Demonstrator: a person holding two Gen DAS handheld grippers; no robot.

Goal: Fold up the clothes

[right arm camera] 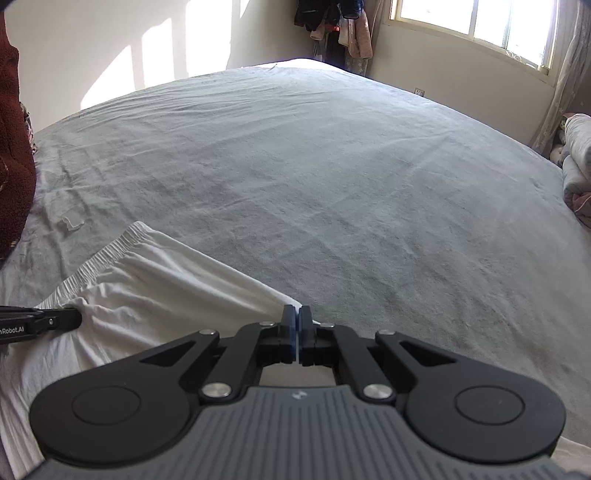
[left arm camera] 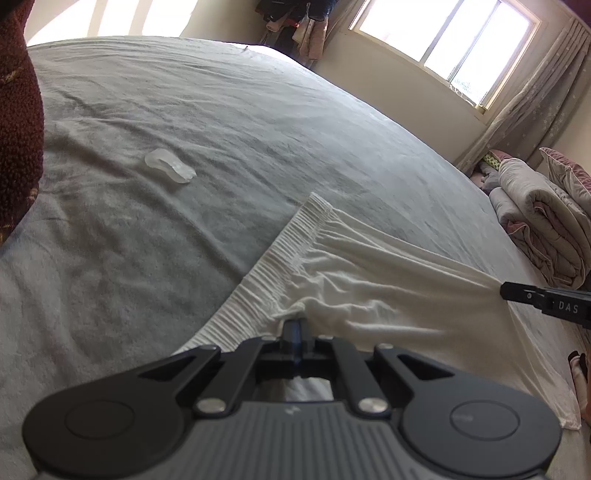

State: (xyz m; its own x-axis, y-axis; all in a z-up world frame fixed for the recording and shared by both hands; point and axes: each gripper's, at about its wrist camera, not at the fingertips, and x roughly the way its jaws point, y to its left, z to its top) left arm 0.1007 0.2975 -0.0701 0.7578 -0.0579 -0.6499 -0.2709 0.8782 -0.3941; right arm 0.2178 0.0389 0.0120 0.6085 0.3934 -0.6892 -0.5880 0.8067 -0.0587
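White shorts (left arm camera: 351, 273) spread on grey bed (left arm camera: 184, 221), waistband leftward. Left gripper (left arm camera: 293, 325) jaws clamped on cloth below waistband; right gripper (right arm camera: 296, 314) jaws clamped on far hem corner.

Both wrist views share bed (left arm camera: 229, 122).

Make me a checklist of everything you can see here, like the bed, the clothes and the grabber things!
Surface: bed under a wrinkled grey sheet.
Job's things: white garment with elastic waistband, stretched between both grippers.
Clutter: small clear plastic piece on the sheet.
Grippers: left gripper shut on the garment below its waistband; right gripper shut on its far edge.
Cables: nothing seen.
Surroundings: window, curtain, hanging clothes, folded quilts.
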